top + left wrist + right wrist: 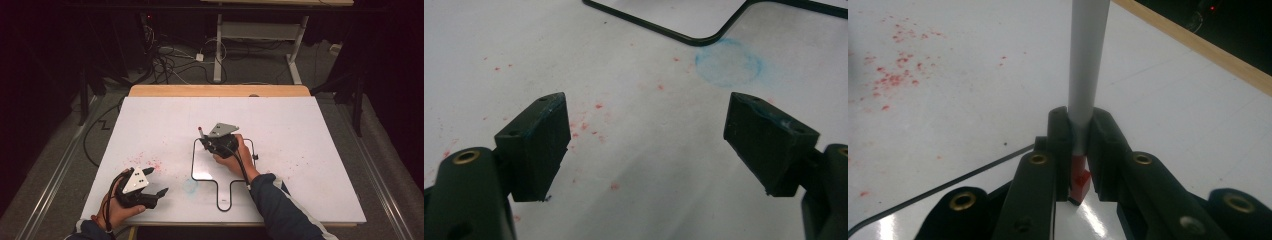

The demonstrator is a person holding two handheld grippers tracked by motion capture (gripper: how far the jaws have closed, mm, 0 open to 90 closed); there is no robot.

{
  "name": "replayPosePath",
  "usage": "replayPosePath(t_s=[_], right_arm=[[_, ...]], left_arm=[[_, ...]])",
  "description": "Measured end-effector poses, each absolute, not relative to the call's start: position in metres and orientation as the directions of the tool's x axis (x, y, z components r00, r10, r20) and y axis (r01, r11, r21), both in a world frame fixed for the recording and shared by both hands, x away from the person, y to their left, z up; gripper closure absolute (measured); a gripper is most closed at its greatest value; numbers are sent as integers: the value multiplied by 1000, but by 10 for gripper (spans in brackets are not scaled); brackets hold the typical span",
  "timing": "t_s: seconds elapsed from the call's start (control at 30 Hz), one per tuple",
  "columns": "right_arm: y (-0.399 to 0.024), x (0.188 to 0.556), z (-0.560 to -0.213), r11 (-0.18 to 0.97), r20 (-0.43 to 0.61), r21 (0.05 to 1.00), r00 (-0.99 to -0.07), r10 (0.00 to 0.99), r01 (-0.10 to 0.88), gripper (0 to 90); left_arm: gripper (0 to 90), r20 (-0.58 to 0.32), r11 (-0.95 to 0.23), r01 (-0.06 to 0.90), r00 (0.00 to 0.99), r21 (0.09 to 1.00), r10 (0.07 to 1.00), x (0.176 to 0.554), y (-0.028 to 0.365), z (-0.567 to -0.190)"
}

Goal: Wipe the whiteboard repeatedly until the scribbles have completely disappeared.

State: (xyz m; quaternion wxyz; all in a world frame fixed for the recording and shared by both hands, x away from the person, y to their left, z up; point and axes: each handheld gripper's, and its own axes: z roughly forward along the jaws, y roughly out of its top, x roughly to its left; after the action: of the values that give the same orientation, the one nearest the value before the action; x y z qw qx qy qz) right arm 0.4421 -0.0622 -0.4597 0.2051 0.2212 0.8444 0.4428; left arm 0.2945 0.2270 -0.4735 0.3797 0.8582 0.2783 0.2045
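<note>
Red marker held upright over the small whiteboard

The right gripper [204,141] clamps a red marker [1087,75] tip-down above the black-framed whiteboard [200,165] near the table's [300,150] front edge, apparently ready to draw; the left gripper [156,181] rests with jaws apart and empty by the front left corner.

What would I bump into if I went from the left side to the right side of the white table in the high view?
Left gripper, open → red specks → faint blue ring smudge → red-and-white marker pinched in the right gripper → right hand → faint red specks.
</note>
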Motion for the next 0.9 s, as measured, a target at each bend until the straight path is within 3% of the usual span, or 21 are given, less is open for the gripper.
replayPosePath(t_s=[0.23,0.43,0.73,0.9], right_arm=[[-61,440,-460,517,-154,835,-823,547,187,821],[-68,446,-459,511,-169,833,-783,599,211,821],[-55,436,-460,521,-160,835,-827,538,177,821],[-62,443,-459,525,-181,826,-787,589,204,821]], left_arm=[[176,145,-560,319,762,765,631,294,226,-473],[176,145,-563,321,762,762,631,294,225,-473],[176,146,-565,320,763,760,630,294,225,-473],[176,144,-562,319,764,763,629,293,226,-473]])
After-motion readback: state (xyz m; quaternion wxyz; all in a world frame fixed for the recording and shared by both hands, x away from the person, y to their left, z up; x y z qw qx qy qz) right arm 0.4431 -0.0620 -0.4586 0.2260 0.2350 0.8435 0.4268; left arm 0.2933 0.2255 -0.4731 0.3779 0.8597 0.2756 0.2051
